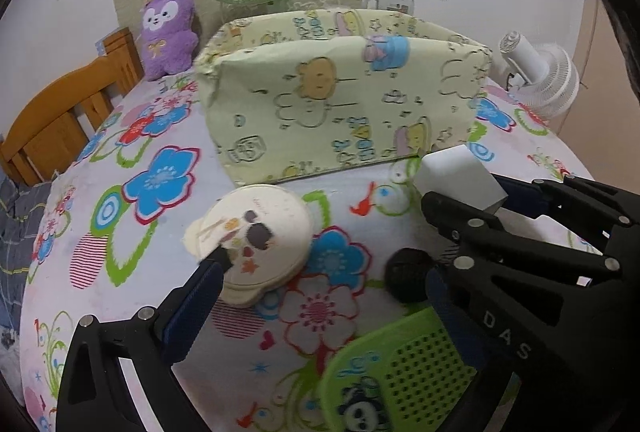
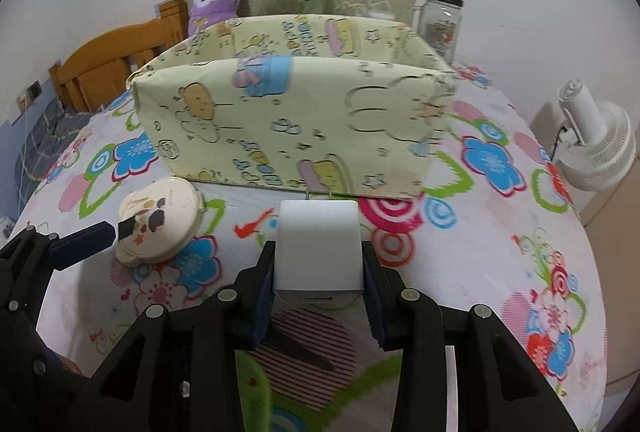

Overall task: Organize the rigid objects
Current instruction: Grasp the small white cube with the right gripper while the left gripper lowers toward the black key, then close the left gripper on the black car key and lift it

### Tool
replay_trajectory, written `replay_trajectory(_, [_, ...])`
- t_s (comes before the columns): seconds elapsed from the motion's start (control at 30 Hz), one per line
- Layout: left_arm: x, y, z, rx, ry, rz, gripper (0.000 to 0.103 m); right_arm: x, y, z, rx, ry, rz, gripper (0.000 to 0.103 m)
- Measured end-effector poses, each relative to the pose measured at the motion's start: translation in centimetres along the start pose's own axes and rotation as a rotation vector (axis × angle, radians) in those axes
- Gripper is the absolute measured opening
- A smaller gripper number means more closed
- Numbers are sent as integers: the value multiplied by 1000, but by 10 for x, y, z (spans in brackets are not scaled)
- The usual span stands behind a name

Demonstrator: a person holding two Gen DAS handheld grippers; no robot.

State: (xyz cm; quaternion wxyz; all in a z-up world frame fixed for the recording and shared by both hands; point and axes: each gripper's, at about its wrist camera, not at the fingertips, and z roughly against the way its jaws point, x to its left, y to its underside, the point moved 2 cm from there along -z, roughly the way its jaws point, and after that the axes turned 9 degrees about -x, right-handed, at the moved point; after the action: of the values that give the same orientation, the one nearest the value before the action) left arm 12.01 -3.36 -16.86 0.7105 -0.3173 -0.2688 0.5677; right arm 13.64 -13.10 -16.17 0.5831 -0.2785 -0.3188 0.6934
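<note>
Right gripper, seen in its own wrist view, is closed on the white charger block, its blue-padded fingers pressing the block's two side faces; the block stands roughly upright with its long axis running along the fingers, and two metal prongs show at its far top edge. Whether the block is clear of the floral cloth cannot be told. Dead ahead, at twelve o'clock and just beyond the prongs, rises the near wall of the yellow fabric box, its open mouth above the block's level; the coming move is judged to be a lift and carry forward over that wall. At ten o'clock, near the block, lies the round cream compact, with a fingertip of the left gripper over its near edge. Left wrist view shows that gripper spread wide and holding nothing, a dark round object and a green perforated item lying between its fingers. For the box, the right gripper is nearer.
</note>
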Motion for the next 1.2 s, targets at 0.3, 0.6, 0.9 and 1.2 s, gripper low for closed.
replay_trajectory(0.3, [-17, -2, -6, 16, 19, -5, 85, -29, 9, 6, 7, 26, -53, 42])
replay_trajectory(0.6, [-31, 2, -7, 49, 92, 20, 70, -35, 12, 7, 7, 22, -70, 42])
replay_trajectory(0.9, [-38, -2, -6, 41, 112, 12, 42, -44, 12, 12, -2, 28, -91, 42])
replay_trajectory(1.2, [-34, -10, -14, 40, 105, 39, 39, -54, 7, 13, -15, 37, -116, 42])
